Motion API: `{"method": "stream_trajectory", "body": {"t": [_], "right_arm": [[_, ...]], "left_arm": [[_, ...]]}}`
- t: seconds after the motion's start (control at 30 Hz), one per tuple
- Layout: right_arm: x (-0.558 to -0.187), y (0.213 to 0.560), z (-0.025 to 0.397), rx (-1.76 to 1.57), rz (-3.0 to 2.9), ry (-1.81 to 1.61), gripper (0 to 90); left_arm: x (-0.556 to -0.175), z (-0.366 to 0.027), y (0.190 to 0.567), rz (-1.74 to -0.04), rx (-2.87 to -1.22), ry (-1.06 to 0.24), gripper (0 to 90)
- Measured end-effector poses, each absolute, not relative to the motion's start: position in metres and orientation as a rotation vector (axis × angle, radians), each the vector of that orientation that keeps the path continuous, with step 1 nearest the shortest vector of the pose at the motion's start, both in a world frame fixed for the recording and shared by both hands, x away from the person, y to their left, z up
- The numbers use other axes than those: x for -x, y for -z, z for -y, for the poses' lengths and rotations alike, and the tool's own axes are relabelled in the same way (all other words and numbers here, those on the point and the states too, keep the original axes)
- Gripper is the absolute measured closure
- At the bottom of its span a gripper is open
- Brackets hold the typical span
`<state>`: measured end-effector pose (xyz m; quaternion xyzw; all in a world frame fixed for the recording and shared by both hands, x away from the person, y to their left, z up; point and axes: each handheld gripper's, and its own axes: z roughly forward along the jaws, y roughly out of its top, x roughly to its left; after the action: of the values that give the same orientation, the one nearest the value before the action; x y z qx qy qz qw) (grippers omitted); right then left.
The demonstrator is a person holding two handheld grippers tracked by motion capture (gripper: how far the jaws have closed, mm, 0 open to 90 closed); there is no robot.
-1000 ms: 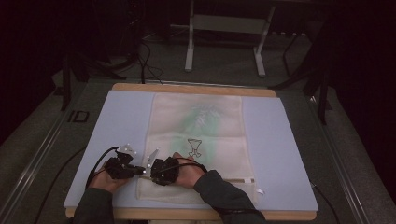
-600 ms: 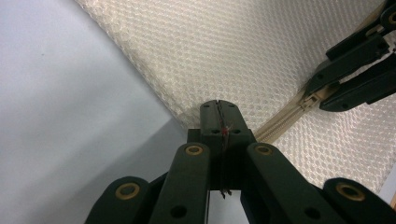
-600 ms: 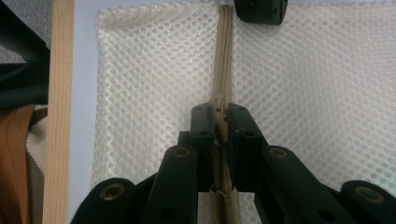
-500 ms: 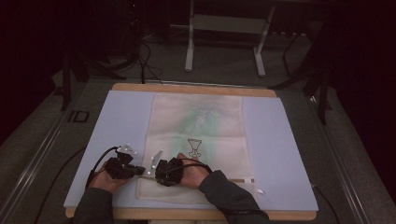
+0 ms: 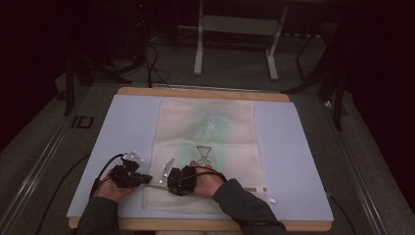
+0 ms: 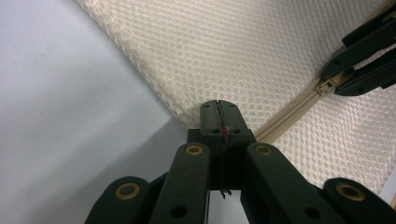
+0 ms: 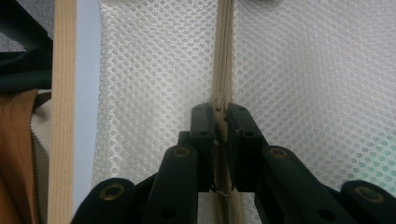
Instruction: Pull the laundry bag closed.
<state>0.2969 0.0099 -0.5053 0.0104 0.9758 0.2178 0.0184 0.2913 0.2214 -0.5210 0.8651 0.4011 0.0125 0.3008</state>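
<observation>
- High view: a cream mesh laundry bag [image 5: 205,152] lies flat on the blue mat [image 5: 293,161]; left gripper [image 5: 147,179] and right gripper [image 5: 169,183] meet at its near-left edge.
- Left gripper view: jaws pressed together on the bag's corner by the zipper [image 6: 289,112]; the right gripper pinches the zipper pull [image 6: 327,86].
- Right gripper view: jaws pinch the zipper slider [image 7: 220,122], the zipper tape running away up the mesh.

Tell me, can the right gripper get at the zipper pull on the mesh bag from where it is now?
Probably yes. The right gripper already has its jaws closed on the zipper pull of the mesh bag, with nothing between them; the left gripper pinches the bag's corner beside it.
</observation>
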Motion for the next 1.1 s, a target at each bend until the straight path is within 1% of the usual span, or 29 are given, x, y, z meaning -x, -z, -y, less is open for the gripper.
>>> {"method": "stream_trajectory", "body": {"t": [0.4, 1.1], "right_arm": [[-0.295, 0.504, -0.006, -0.032, -3.026, -0.658, 82.2], [-0.294, 0.5, 0.014, -0.04, -3.021, -0.634, 82.3]], "left_arm": [[-0.291, -0.221, 0.521, -1.065, -2.298, -0.034, 90.0], [-0.291, -0.221, 0.52, -1.068, -2.301, -0.034, 90.0]]}}
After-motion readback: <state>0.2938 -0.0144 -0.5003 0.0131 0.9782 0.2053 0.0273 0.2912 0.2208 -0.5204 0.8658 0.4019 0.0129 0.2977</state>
